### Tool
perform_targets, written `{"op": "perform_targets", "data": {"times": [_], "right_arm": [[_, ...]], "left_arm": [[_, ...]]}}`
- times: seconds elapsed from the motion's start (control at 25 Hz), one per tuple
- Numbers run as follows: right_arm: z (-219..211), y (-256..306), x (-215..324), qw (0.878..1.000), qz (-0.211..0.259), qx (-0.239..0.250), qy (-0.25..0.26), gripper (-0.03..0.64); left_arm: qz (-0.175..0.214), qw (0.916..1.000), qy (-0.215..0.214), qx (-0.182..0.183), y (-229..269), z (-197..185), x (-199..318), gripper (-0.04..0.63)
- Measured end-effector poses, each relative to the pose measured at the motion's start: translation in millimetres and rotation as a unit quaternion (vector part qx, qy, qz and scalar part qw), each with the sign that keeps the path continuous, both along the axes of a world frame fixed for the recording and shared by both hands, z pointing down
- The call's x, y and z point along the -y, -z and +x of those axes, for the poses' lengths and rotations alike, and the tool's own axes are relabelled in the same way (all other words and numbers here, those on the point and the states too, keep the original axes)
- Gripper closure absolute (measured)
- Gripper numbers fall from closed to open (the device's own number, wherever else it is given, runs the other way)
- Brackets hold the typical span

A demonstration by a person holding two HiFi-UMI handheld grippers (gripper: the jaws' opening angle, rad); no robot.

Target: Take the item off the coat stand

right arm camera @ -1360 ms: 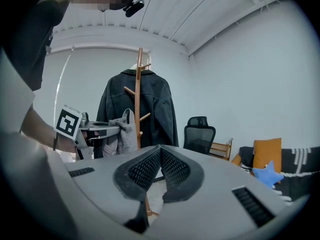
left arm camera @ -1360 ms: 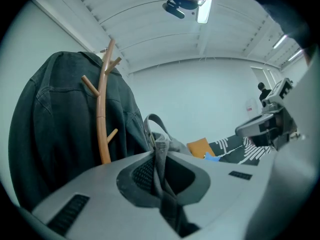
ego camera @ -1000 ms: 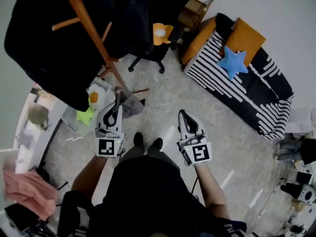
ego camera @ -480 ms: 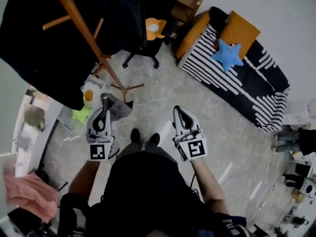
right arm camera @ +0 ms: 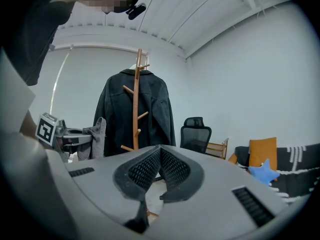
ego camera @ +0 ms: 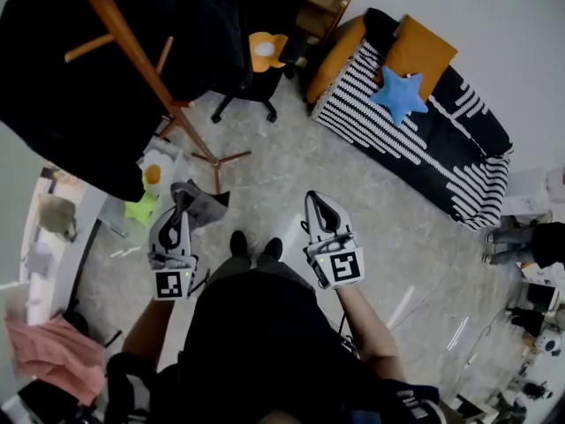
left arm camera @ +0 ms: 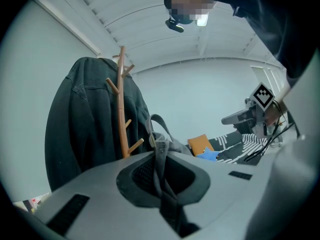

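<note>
Moved: your left gripper (ego camera: 182,201) and its load have drifted toward 7 o'clock in the head view, away from the stand's foot. Your right gripper (ego camera: 317,205) has barely shifted.

Item 1. Grey fabric piece with a strap loop (left arm camera: 159,146), the task's thing.
- Location: clamped between the left jaws, which are pressed nearly together on the cloth.
- Long axis: in the left gripper view it runs straight up out of the jaws toward 12 o'clock, with the loop topmost.
- In the head view the loose cloth spills toward 2 o'clock of the fingertips.

Item 2. Slim wooden coat stand with angled pegs (ego camera: 141,60).
- Its foot lies at about 1 o'clock of your left gripper, near it but apart.
- The pole runs off toward 11 o'clock.
- No part of the grey piece touches a peg, so it reads as already lifted free.

Item 3. Dark denim jacket (ego camera: 62,95), draped on the stand.

Item 4. Right gripper.
- Its ribbed pads meet at the tips with nothing between them.
- It sits at 3 o'clock of the left, well apart from the stand.

Item 5. Surroundings at 12 to 2 o'clock: black office chair (right arm camera: 195,132), black-and-white striped sofa (ego camera: 406,148), blue star cushion (ego camera: 397,95).

Bearing for the next move: your left hand is both the carrier and the hand nearer the stand. The open floor lies toward 6 o'clock.
</note>
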State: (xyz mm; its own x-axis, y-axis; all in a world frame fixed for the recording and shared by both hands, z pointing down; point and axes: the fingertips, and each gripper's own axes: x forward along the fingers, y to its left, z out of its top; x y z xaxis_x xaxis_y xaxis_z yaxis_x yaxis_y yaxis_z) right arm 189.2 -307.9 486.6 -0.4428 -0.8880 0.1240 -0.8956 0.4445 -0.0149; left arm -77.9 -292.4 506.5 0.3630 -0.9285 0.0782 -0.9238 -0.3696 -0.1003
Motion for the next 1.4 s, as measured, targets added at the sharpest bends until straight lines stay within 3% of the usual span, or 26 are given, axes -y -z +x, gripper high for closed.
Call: {"op": "perform_targets", "data": {"times": [1.4], "right_arm": [[-1.8,-3.3,4.2,0.999,0.004,-0.035,-0.003,0.6]], "left_arm": [[0.0,0.9998,0.021,-0.003,-6.2,-3.1,9.5,0.56]]}}
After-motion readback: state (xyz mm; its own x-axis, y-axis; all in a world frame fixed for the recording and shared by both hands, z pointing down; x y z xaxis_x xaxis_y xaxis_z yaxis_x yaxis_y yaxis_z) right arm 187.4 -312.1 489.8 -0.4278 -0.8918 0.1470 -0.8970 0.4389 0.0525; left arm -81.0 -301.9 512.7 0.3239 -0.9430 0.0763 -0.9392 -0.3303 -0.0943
